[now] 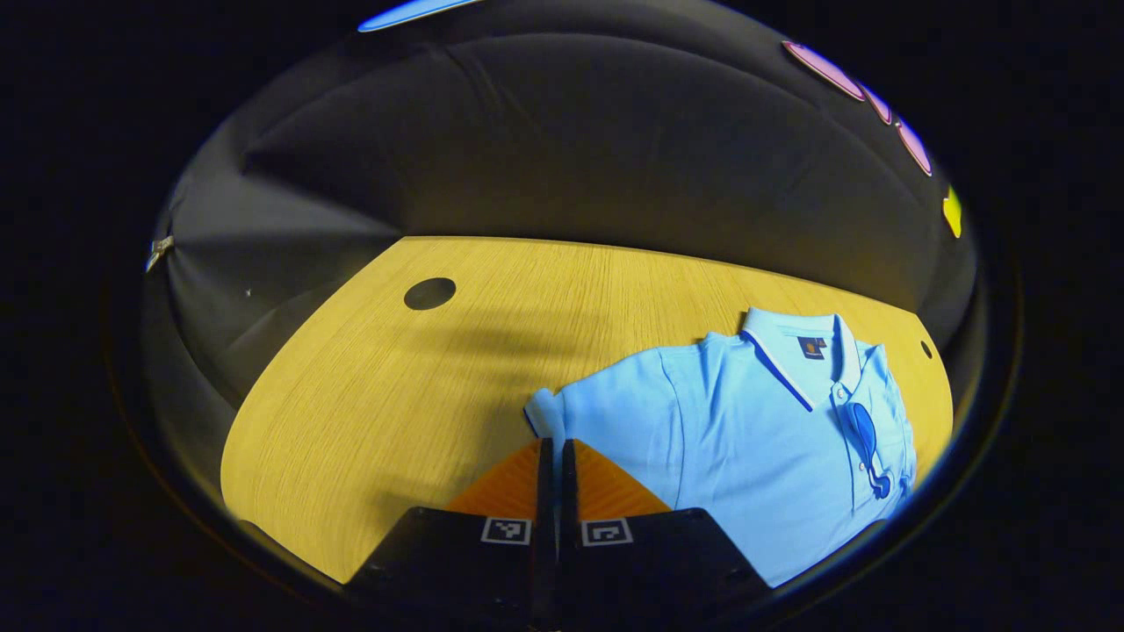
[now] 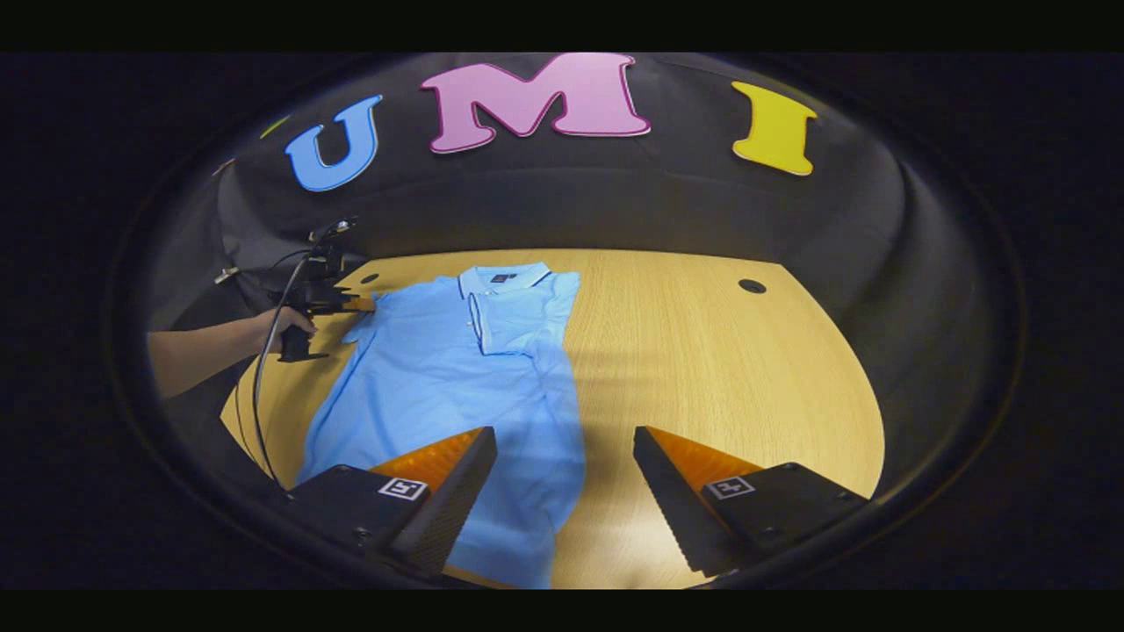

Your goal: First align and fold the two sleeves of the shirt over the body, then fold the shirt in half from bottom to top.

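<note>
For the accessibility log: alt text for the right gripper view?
A light blue polo shirt lies on a wooden table, one sleeve folded over its body. The right gripper is open in the foreground; the left gripper meets the unfolded sleeve.

Your left gripper has its fingers pressed together, no gap visible btwn them, tips low and pointing fwd. In the right gripper view your hand grips its handle, forearm reaching in from the left edge. Your right gripper is spread wide, fingers well apart, angled fwd and down.
</note>
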Demonstrator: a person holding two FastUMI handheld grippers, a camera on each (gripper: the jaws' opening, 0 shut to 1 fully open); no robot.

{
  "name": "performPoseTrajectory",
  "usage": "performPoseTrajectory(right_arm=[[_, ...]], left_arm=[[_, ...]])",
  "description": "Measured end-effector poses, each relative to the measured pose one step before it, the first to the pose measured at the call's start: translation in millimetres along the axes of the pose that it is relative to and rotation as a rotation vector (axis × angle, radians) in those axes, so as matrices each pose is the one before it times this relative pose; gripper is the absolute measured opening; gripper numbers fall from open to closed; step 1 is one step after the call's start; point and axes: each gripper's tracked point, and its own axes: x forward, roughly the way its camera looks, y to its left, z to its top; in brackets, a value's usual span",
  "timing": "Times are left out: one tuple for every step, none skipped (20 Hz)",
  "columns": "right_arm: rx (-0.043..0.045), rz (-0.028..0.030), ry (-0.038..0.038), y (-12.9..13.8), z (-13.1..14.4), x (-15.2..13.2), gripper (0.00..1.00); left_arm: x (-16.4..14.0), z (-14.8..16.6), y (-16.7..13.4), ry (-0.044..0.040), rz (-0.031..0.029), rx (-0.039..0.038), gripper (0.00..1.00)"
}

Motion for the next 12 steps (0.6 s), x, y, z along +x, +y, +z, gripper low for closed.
performPoseTrajectory(right_arm=[[-0.00550, -0.01217, -0.00363, -4.57, -0.94, -1.07, 0.98], [-0.00338, -0.01404, -0.00793, -6.09, 1.82, -1.21, 0.98], [0.00347, -0.01079, -0.00496, -4.32, -0.07, -1.83, 0.99], [0.01070, -0.00748, -0.00175, -4.99, 0.19, -1.72, 0.98], [0.01348, -0.00514, -0.00137, -3.90, -0.12, -1.30, 0.98], [0.01201, -0.00602, -0.00106, -3.45, -1.01, -0.69, 0.98], [0.00961, -0.00643, -0.00114, -3.78, -0.93, -1.09, 0.98], [0.00862, -0.00623, -0.00153, -2.60, -0.47, -1.07, 0.98], [0.00915, -0.00337, -0.00079, -2.29, -0.53, -2.57, 0.98], [0.00714, -0.00137, -0.00099, -0.78, -1.25, -1.26, 0.98], [0.00450, -0.00223, -0.00131, -0.71, -1.60, -2.37, 0.98], [0.00334, -0.00305, -0.00199, -1.42, -0.80, -2.01, 0.98]], left_arm=[[0.20, 0.18, -0.20, 0.00010, 0.01629, 0.00786, 0.06], [-0.88, 0.58, -0.58, 0.00232, 0.01852, 0.01090, 0.07], [-2.90, 1.03, -4.83, -0.00262, 0.00055, 0.01129, 0.06], [-3.08, 4.48, -7.57, -0.00846, -0.01169, 0.00843, 0.06], [-2.71, 4.80, -9.02, -0.00987, -0.02023, 0.01145, 0.06], [-4.77, 5.91, -9.03, -0.00747, -0.01556, 0.01603, 0.06], [-4.42, 6.41, -10.46, -0.00739, -0.02132, 0.01402, 0.06], [-5.14, 7.87, -13.06, -0.01187, -0.02488, 0.01099, 0.06], [-4.83, 6.73, -14.61, -0.01169, -0.02734, 0.00966, 0.06], [-5.89, 6.90, -15.44, -0.01025, -0.02941, 0.00902, 0.06], [-4.84, 6.93, -15.81, -0.01225, -0.02694, 0.00910, 0.06], [-4.78, 7.67, -16.41, -0.01224, -0.02626, 0.00797, 0.06]])
